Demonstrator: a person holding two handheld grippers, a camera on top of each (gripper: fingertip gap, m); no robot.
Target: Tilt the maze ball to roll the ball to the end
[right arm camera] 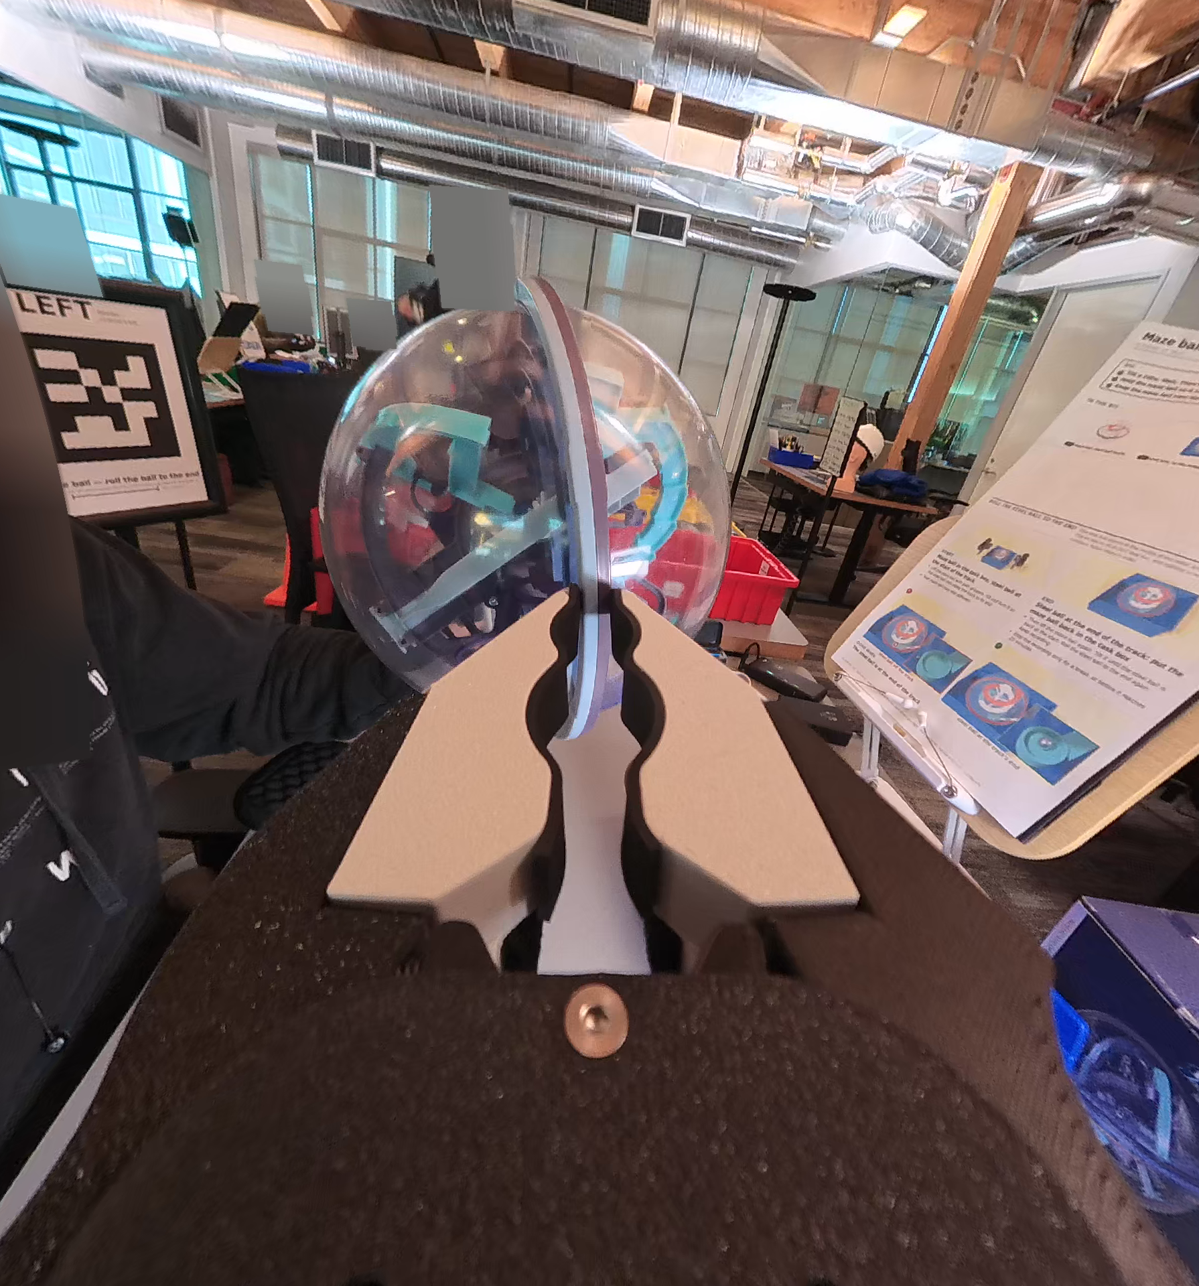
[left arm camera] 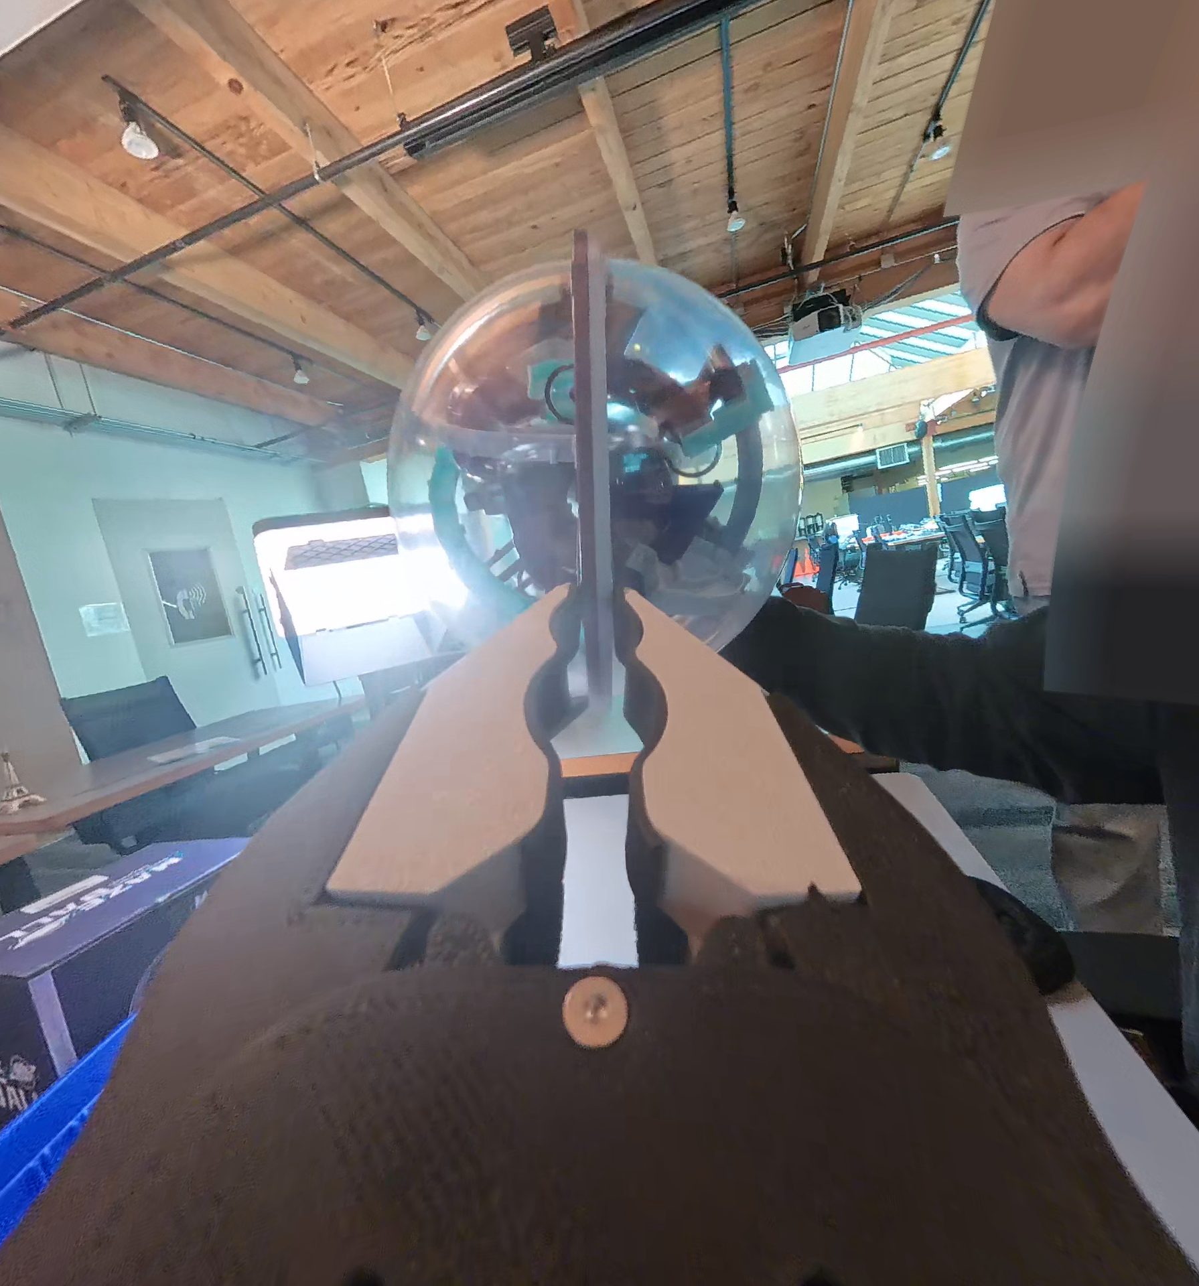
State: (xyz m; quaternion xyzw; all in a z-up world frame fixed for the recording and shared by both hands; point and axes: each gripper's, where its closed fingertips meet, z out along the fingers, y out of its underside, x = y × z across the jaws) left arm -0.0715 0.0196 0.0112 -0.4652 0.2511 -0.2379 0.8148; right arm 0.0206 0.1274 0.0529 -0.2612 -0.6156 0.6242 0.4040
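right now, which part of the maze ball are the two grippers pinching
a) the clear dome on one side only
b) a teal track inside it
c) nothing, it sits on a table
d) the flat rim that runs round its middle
d: in each wrist view the thin flat rim of the maze ball runs edge-on between the fingertips of the left gripper and of the right gripper, with the clear domes bulging out on either side.

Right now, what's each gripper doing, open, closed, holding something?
Left gripper: closed on the flat rim of the maze ball.
Right gripper: closed on the same ball's rim, from another side.
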